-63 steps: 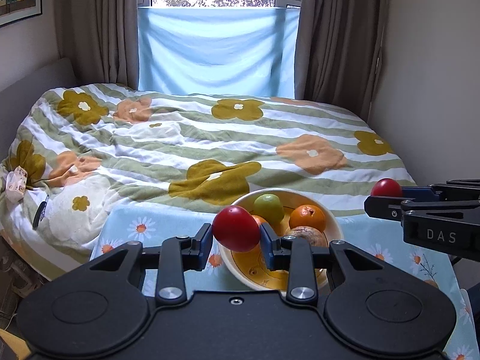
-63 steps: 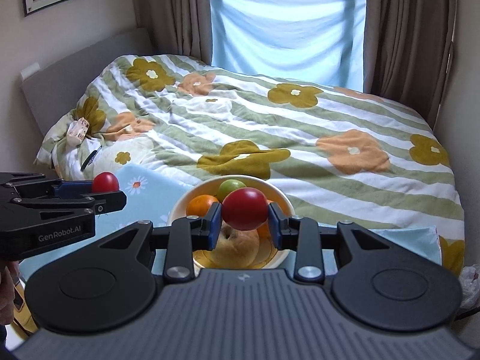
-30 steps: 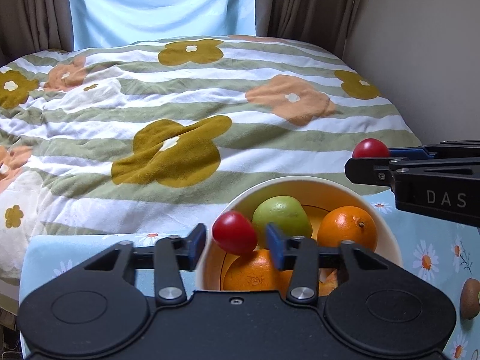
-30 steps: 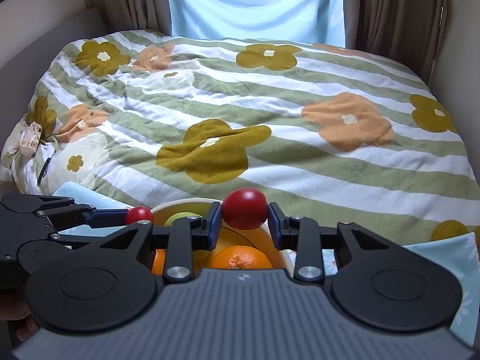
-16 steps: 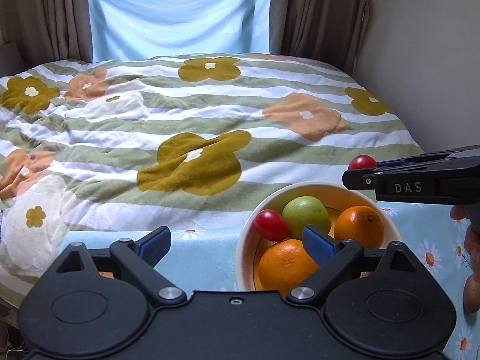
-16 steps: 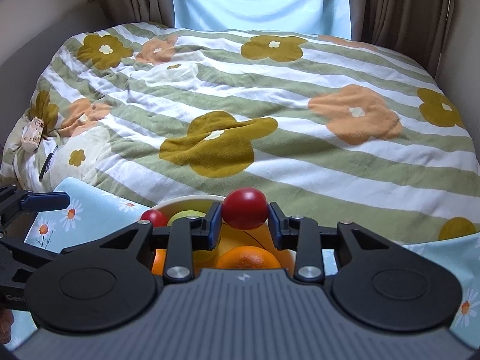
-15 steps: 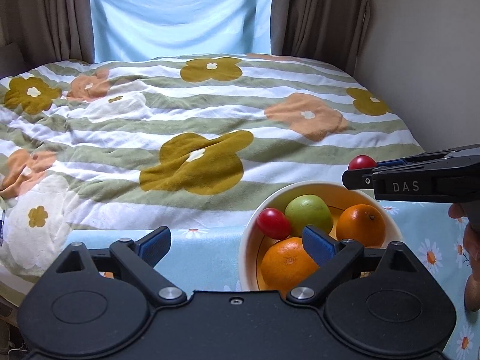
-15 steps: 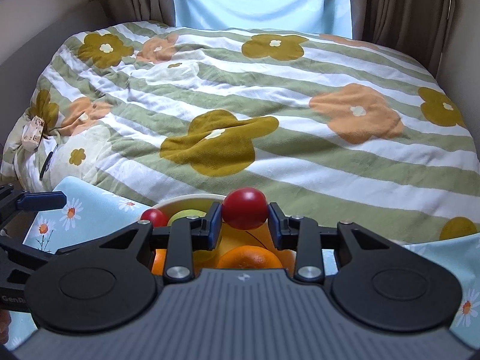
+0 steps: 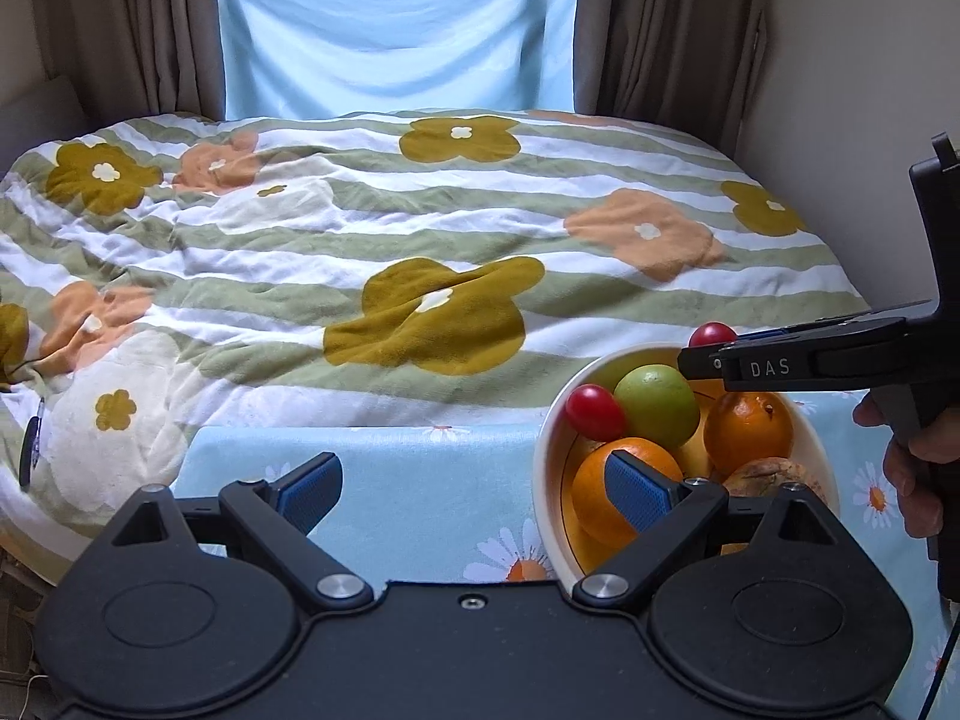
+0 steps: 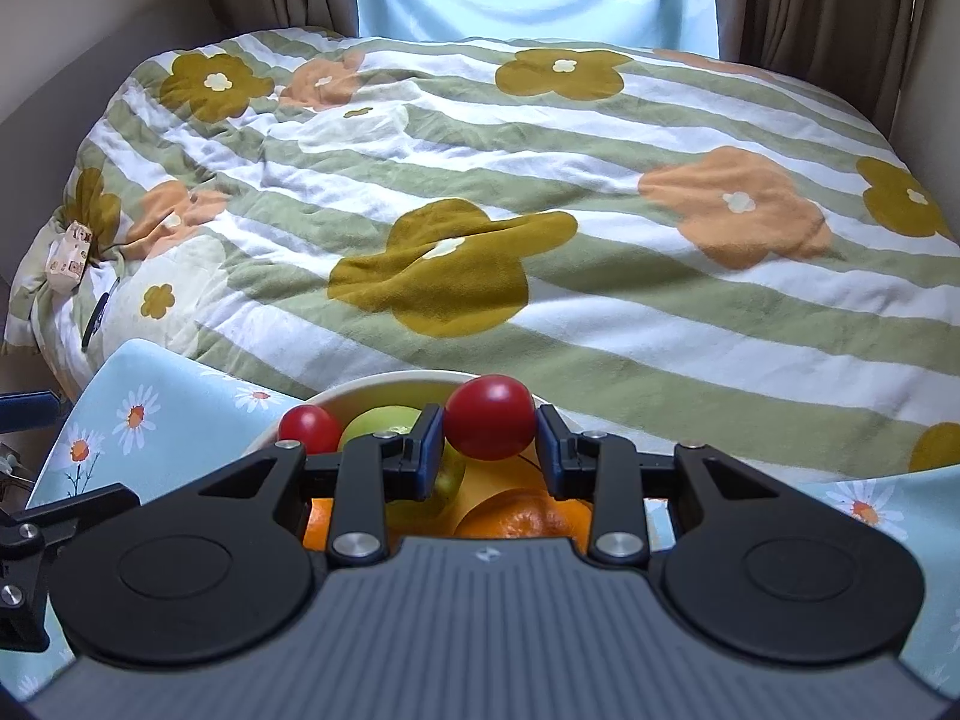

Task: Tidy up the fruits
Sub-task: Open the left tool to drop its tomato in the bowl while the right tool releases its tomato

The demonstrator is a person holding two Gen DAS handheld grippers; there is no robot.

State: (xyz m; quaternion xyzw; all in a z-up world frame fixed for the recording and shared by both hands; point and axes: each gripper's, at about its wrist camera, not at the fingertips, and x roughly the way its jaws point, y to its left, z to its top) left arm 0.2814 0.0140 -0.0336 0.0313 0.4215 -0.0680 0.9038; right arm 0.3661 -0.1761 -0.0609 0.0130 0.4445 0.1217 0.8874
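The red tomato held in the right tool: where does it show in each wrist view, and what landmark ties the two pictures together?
Left wrist view: the held red tomato peeks out at the right, at the tip of the right tool, above the bowl's far rim.
Right wrist view: it sits low at centre, clamped between the tool's blue pads.
Shared landmark: the white bowl, with a green fruit inside.

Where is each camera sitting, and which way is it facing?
Left wrist: on the left gripper, fingers open and empty, facing the bed past the bowl; the right gripper and a hand show.
Right wrist: on the right gripper, fingers shut on a red fruit above the bowl, facing the bed.
Shared: bowl, bed, curtains.
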